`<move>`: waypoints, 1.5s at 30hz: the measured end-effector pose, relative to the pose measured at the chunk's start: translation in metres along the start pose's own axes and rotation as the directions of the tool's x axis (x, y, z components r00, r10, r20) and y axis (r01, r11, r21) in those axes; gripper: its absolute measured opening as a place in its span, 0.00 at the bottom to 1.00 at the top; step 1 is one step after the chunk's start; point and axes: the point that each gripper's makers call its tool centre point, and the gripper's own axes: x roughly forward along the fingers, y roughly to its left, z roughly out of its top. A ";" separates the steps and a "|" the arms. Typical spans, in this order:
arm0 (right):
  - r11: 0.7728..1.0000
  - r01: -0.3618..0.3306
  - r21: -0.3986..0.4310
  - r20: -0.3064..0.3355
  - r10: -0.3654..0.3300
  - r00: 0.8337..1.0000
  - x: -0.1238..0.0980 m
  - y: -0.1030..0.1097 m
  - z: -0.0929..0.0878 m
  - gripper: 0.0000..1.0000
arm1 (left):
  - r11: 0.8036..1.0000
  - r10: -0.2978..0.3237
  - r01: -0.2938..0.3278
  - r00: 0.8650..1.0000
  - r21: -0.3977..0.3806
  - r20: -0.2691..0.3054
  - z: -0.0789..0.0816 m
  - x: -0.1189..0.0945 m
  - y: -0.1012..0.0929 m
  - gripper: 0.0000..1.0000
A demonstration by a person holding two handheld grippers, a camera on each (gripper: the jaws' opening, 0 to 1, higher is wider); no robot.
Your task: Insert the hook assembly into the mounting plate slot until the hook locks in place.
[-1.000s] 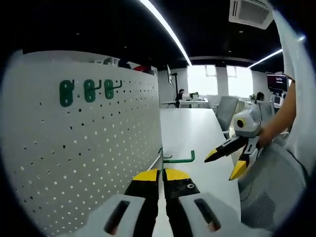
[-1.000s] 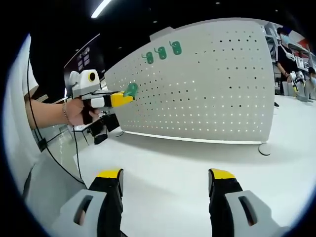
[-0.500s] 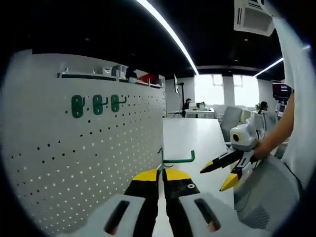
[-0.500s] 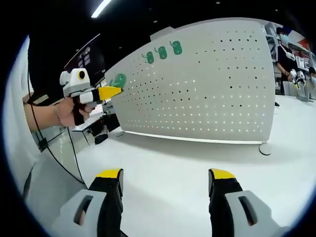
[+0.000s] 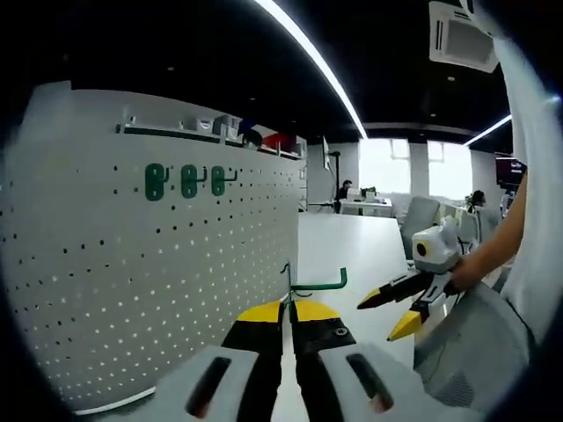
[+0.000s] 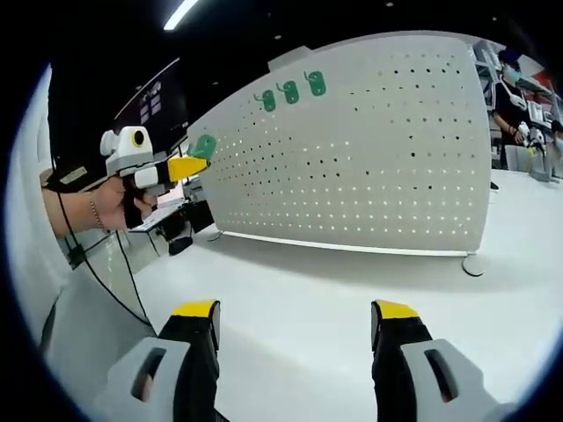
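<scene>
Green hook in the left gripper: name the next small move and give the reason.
Probably carry the green hook toward the pegboard: the left gripper is shut on it, clear of the holes, while three hooks already hang.

pegboard [image 6: 369, 149] stands on table [image 6: 299, 308] | three hooks [image 6: 290, 90] on pegboard, upper part

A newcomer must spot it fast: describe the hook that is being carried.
Start at the big white pegboard standing on the white table. Three green hooks already hang near its top. The fourth green hook is apart from them, pinched in the shut left tongs.
</scene>
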 end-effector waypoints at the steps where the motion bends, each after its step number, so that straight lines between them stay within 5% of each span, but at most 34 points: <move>1: 1.000 0.000 -0.001 0.002 0.000 1.000 0.000 0.000 0.000 0.68 | 1.000 0.000 0.000 1.000 0.004 -0.001 0.000 0.000 0.000 0.03; 7: 1.000 0.008 -0.006 0.022 -0.008 1.000 -0.001 -0.002 0.005 0.66 | 1.000 -0.001 0.001 1.000 -0.007 -0.005 -0.004 0.002 0.001 0.03; 14: 0.999 -0.015 -0.030 0.123 0.018 0.992 -0.005 0.004 0.027 0.68 | 1.000 0.003 -0.003 1.000 -0.011 -0.008 -0.007 0.002 0.001 0.03; 23: 0.991 -0.069 -0.114 0.315 0.102 0.944 -0.021 0.027 0.072 0.66 | 1.000 0.015 -0.015 1.000 -0.008 -0.010 -0.007 0.000 0.002 0.03; 31: 0.988 -0.071 -0.135 0.312 0.111 0.944 -0.020 0.030 0.075 0.63 | 1.000 0.017 -0.017 1.000 -0.007 -0.006 -0.007 0.001 0.002 0.03; 34: 0.989 -0.119 -0.088 0.328 0.141 0.934 -0.021 0.036 0.080 0.61 | 1.000 0.019 -0.019 1.000 -0.010 -0.005 -0.007 0.001 0.002 0.03; 38: 0.975 -0.199 0.095 0.377 0.150 0.914 -0.020 0.037 0.089 0.63 | 1.000 0.020 -0.020 1.000 -0.007 -0.006 -0.007 0.000 0.001 0.03; 45: 0.970 -0.217 0.108 0.388 0.160 0.908 -0.020 0.040 0.093 0.60 | 1.000 0.028 -0.028 1.000 -0.006 -0.006 -0.006 -0.001 0.003 0.03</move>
